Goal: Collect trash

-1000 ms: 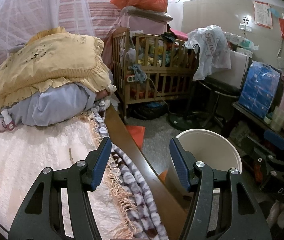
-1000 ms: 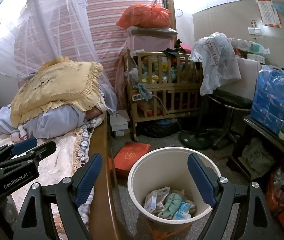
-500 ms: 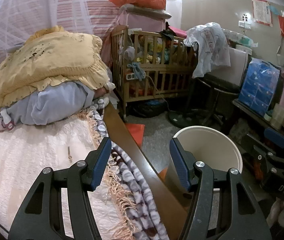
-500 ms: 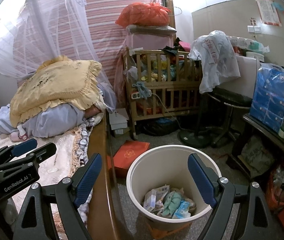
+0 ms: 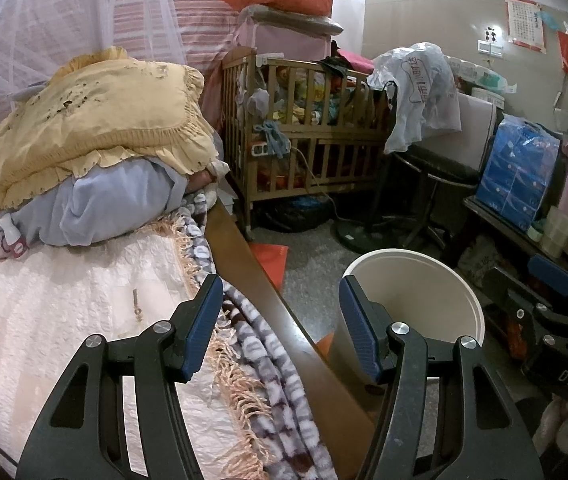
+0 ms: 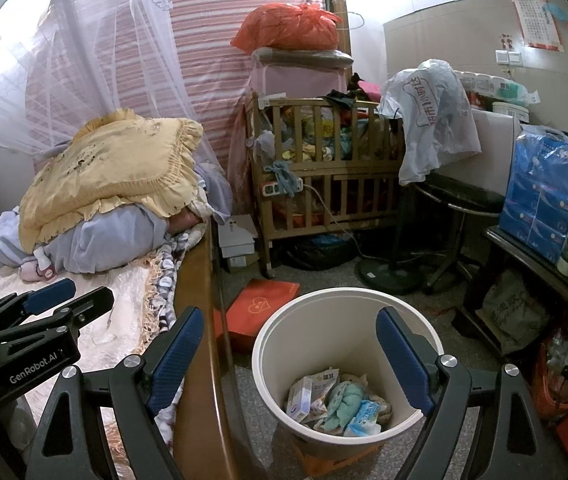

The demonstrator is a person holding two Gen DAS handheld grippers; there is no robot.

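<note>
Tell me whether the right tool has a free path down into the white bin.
Probably yes: the right tool is open and empty above the white bin, whose mouth is uncovered; only trash lies at the bottom.

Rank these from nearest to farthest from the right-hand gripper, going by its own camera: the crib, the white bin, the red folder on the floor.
From the right gripper:
1. White bin, directly below and ahead, between the fingers.
2. Red folder, on the floor just left of and beyond the bin.
3. Crib, against the back wall.
</note>
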